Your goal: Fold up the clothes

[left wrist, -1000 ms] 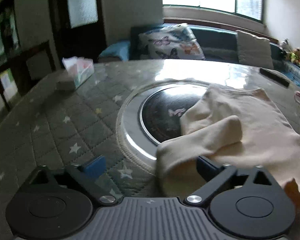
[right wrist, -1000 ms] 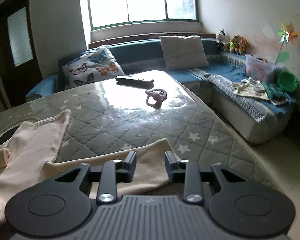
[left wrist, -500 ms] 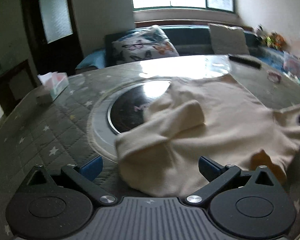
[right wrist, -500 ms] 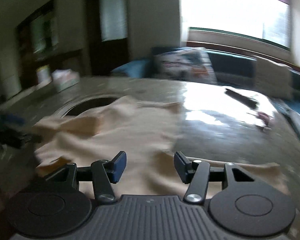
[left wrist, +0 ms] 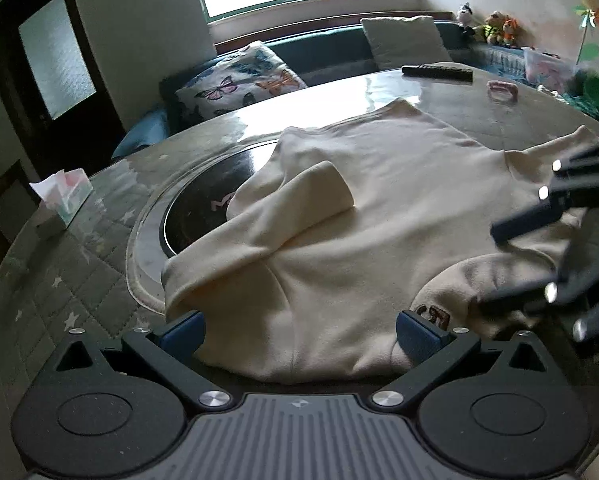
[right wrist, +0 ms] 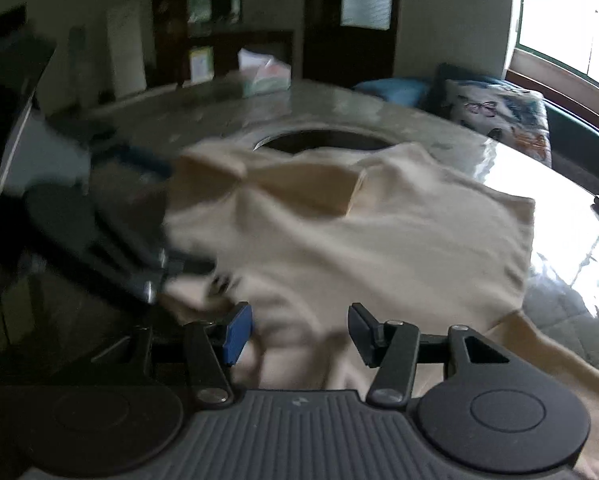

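1. Table [left wrist: 99, 272]: round, quilted star cover, dark glass disc [left wrist: 203, 208] at centre.
2. Garment [left wrist: 379, 216]: cream, spread over the table's middle and near edge, covering part of the disc; one sleeve folded across the body, small brown patch by the near hem.
3. Left gripper [left wrist: 299, 330]: jaws spread wide, the near hem bulging between them.
4. Right gripper [right wrist: 299, 330]: jaws apart over cloth, nothing pinched; view blurred.
5. Tissue box [left wrist: 61, 200], far left.
6. Remote [left wrist: 437, 72], far edge.
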